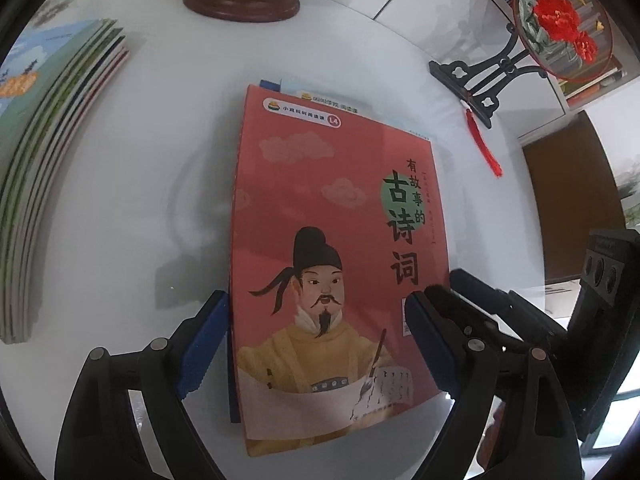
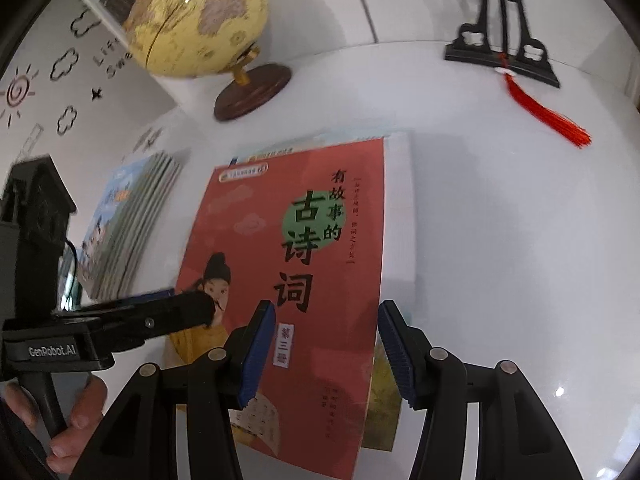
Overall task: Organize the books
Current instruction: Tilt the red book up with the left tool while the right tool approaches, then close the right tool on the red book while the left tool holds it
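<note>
A red picture book lies face up on a small stack on the white table. My left gripper is open above the book's near half. Its left pad is at the spine edge and its right pad is over the cover. In the right wrist view the left gripper reaches in from the left. My right gripper has its jaws drawn in to a narrow gap over the book's right edge, with nothing visibly pinched. It also shows as the right gripper in the left wrist view.
A second pile of thin books lies to the left. A yellow globe on a brown base stands behind. A round fan ornament on a black stand with a red tassel is at the back right. A hand holds the left gripper.
</note>
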A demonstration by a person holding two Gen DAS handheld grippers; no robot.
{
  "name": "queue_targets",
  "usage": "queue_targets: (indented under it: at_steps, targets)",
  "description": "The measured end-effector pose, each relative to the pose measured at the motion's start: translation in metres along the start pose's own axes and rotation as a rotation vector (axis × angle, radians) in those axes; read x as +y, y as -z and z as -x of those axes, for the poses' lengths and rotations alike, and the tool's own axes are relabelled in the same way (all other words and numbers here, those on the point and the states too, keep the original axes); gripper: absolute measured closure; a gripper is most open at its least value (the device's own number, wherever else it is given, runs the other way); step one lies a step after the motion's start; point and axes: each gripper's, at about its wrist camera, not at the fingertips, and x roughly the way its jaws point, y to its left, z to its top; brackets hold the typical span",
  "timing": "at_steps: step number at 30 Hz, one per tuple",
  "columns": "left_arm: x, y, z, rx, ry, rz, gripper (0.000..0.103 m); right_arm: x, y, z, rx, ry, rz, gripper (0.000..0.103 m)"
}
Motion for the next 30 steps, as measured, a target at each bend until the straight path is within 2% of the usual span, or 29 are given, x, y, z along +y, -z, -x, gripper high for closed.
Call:
queue_targets:
  at_steps: [4, 5, 8, 11, 16, 19, 20, 23, 24, 26, 28, 30]
  targets:
    - [0.005, -0.001, -0.004, 0.009, 0.016, 0.040, 0.017, -0.004, 0.000, -0.002, -0.024, -0.032, -0.024, 0.048]
    - [0.002, -0.001, -0.005, 0.007, 0.004, 0.032, 0.016, -0.007, 0.000, -0.002, -0.035, -0.054, -0.045, 0.043]
    - [-0.003, 0.002, -0.007, -0.010, -0.054, -0.006, 0.012, -0.013, 0.003, -0.002, -0.044, -0.155, -0.092, 0.042]
    - [0.001, 0.000, -0.005, -0.011, -0.034, 0.011, 0.012, -0.020, 0.005, -0.001, -0.042, -0.227, -0.145, 0.042]
    - [0.009, -0.001, -0.001, -0.014, -0.009, 0.048, 0.012, -0.050, 0.014, 0.005, -0.075, -0.486, -0.326, 0.042]
    - [0.011, 0.001, -0.001, 0.007, 0.051, 0.083, 0.012, -0.058, 0.022, -0.004, -0.037, -0.609, -0.410, 0.042]
    - [0.010, 0.002, -0.001, 0.006, 0.049, 0.084, 0.013, -0.058, 0.025, -0.010, -0.018, -0.632, -0.431, 0.042]
    - [0.008, 0.006, 0.000, 0.020, 0.077, 0.083, 0.013, -0.051, 0.025, -0.018, -0.002, -0.668, -0.451, 0.045]
    - [0.008, 0.007, 0.001, 0.024, 0.093, 0.094, 0.016, -0.045, 0.023, -0.018, 0.004, -0.668, -0.440, 0.045]
    - [0.014, 0.008, 0.003, 0.023, 0.126, 0.122, 0.016, -0.029, 0.013, -0.018, 0.012, -0.552, -0.359, 0.045]
    - [0.023, 0.009, 0.007, 0.022, 0.205, 0.169, 0.016, -0.025, 0.007, -0.017, -0.004, -0.505, -0.338, 0.045]
    - [0.028, 0.012, 0.013, 0.013, 0.265, 0.197, 0.016, -0.032, 0.010, -0.018, -0.011, -0.507, -0.367, 0.047]
